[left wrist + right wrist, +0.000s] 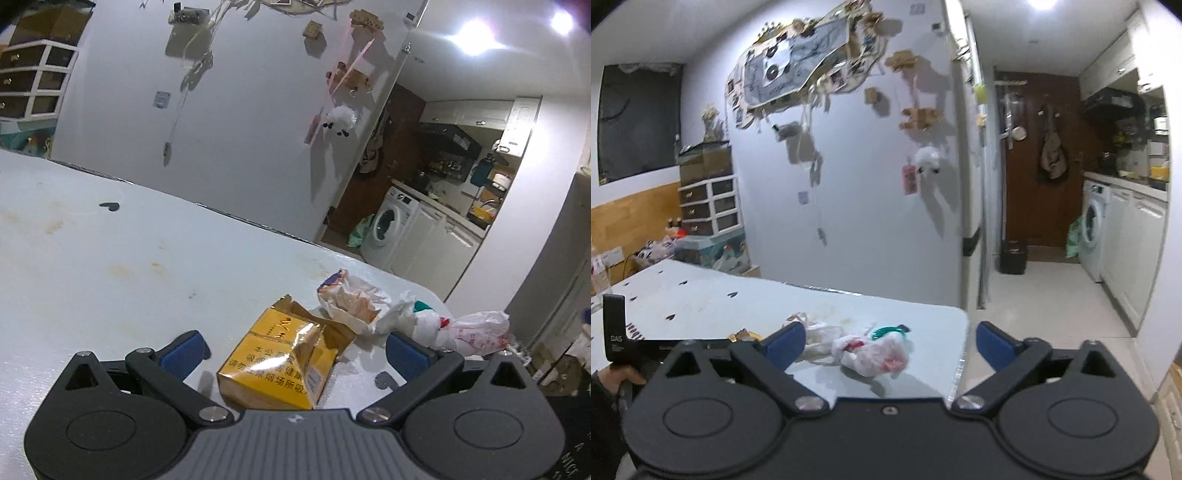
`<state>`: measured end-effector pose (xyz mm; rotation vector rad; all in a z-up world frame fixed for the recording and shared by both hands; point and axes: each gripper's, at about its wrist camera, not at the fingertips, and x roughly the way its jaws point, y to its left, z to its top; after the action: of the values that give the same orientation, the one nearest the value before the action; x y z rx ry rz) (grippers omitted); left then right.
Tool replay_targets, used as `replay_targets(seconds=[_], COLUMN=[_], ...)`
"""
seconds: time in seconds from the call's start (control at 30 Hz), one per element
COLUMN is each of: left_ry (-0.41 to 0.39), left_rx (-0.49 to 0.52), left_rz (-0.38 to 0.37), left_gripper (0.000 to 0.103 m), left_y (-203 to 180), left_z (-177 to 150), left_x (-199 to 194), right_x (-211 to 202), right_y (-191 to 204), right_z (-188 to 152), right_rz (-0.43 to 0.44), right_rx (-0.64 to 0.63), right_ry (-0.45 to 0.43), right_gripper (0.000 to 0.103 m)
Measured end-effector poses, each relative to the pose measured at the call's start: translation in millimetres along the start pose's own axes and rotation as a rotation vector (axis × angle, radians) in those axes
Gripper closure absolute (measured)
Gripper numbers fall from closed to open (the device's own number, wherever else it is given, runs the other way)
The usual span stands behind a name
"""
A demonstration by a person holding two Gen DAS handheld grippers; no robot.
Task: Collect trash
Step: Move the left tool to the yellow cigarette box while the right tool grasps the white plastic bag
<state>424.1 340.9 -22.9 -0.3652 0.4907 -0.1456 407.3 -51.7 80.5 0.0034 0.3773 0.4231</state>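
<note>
A crumpled yellow cigarette pack lies on the pale blue table, between the fingers of my left gripper. The jaws stand open and the blue pads are clear of the pack. Just past it lie a crumpled white and orange wrapper and a knotted white plastic bag. In the right wrist view that plastic bag sits near the table's corner, between the wide-open fingers of my right gripper. Neither pad presses on it. The wrapper lies behind the left fingertip.
The table's right edge drops to a tiled floor leading into a kitchen with a washing machine and a black bin. A decorated wall rises behind the table. A hand holds the left gripper's handle.
</note>
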Motion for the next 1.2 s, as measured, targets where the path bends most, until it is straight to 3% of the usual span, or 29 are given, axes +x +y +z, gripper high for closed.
replay_targets(seconds=[0.2,0.37,0.43,0.53,0.6,0.7,1.13,1.2], left_ry=[0.041,0.094,0.099,0.102,0.091,0.089,0.110,0.110], left_rx=[-0.020,0.023,0.026,0.011,-0.004,-0.013,0.074,0.086], left_rz=[-0.076,-0.157,-0.144,-0.097,-0.084,-0.078,0.016,0.046], left_gripper=[0.000,0.000,0.000,0.000,0.000,0.000,0.000,0.000], left_y=[1.7,-11.7,-12.5,-11.1,-10.6,-11.2,-30.1,-32.8], left_z=[-3.4,-10.7,-11.6,-11.7,-12.4,-13.1,-15.1,-15.5], left_x=[3.0,4.4,5.4,6.9,6.1,6.2,9.4,9.6], right_x=[59.6,100.0,107.4,109.6,101.7,78.2,-56.7,-79.6], right_y=[5.3,3.1,2.6,7.9,12.7,20.6,43.1,45.8], right_z=[-4.8,-18.3,-24.3,-29.3,-32.1,-38.1,-91.5,-98.7], right_rz=[-0.023,-0.042,-0.037,-0.028,-0.024,0.013,0.134,0.160], right_rx=[0.022,0.037,0.047,0.044,0.026,0.015,-0.020,-0.046], right_ry=[0.060,0.110,0.128,0.144,0.138,0.134,0.163,0.186], right_gripper=[0.019,0.027,0.036,0.058,0.080,0.089,0.091,0.086])
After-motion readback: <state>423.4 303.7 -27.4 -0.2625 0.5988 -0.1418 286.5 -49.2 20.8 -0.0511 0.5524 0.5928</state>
